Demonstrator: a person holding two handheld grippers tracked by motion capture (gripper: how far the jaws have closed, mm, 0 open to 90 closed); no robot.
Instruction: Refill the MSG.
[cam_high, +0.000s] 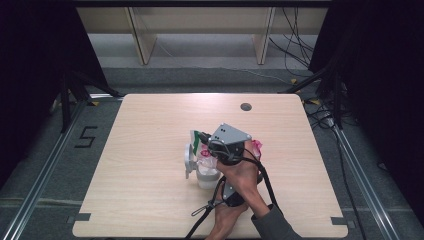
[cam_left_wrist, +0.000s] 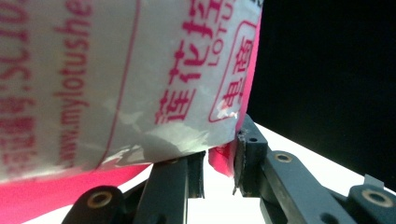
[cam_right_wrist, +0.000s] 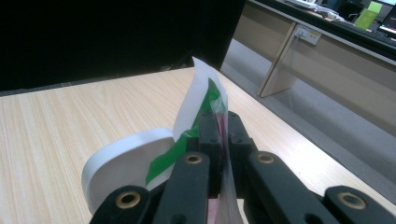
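While your hands meet near the middle of the pale wood-grain table (cam_high: 150, 165), the high view puts the clear plastic bag (cam_high: 206, 159) just on your side of the table's grey cable hole (cam_high: 245, 106). The bag is thin and crinkled, with pink print and a pink edge (cam_high: 257, 147); what it holds is too small to tell. A white card with a green patch (cam_high: 196, 138) stands at its far-left side, and a white rounded piece (cam_high: 189, 159) lies just left of it. Your right gripper (cam_high: 216, 145), with its grey three-cornered plate, sits over the bag; your left gripper (cam_high: 231, 192) is nearer you, mostly under your hand.

Left gripper view: the bag's film (cam_left_wrist: 140, 79) hangs close to the lens, glossy, with pink lettering and a solid pink band along the bottom. Your black jaws stand a little apart and pinch the pink lower corner between them.

Right gripper view: your jaws are pressed together on a thin fold of the clear film and the white-and-green card (cam_right_wrist: 205, 100), which rises upright between them. The white rounded piece (cam_right_wrist: 123, 168), matte and smooth, lies on the table just left of the jaws.
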